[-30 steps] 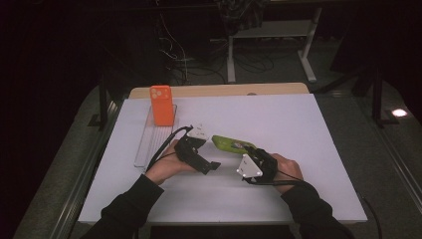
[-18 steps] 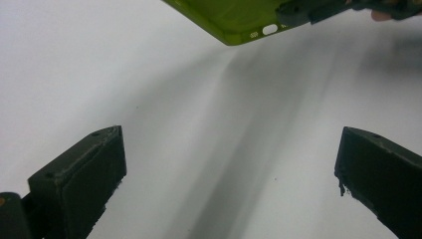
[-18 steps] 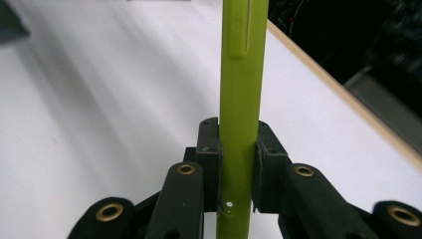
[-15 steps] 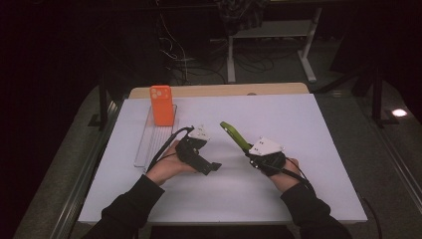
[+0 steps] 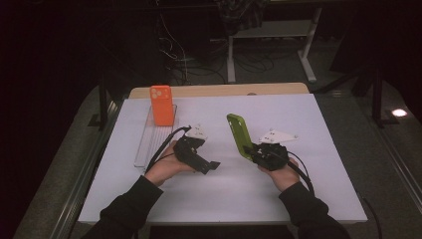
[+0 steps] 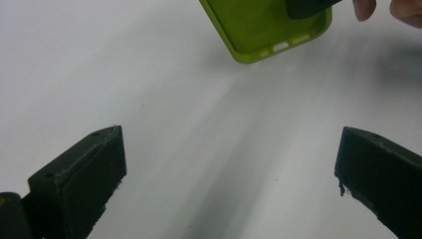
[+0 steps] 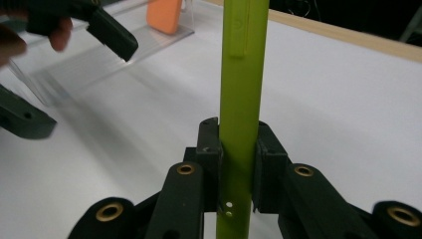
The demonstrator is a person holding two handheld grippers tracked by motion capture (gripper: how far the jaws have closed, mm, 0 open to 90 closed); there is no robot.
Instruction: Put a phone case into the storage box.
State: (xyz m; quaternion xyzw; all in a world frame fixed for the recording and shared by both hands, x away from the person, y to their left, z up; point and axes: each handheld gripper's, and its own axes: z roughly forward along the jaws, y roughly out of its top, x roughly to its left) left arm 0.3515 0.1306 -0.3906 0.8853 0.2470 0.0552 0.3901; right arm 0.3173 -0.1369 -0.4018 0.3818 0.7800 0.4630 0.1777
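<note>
Green phone case (image 5: 239, 136) stands on edge in right gripper (image 5: 255, 151), long axis rising away.

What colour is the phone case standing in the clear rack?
Orange phone case, clearest in the high view.

- Left gripper (image 5: 211, 165) rests low by the table, jaws spread wide, nothing between them.
- Right gripper (image 5: 250, 149) is raised, jaws clamped, pointing left.
</note>
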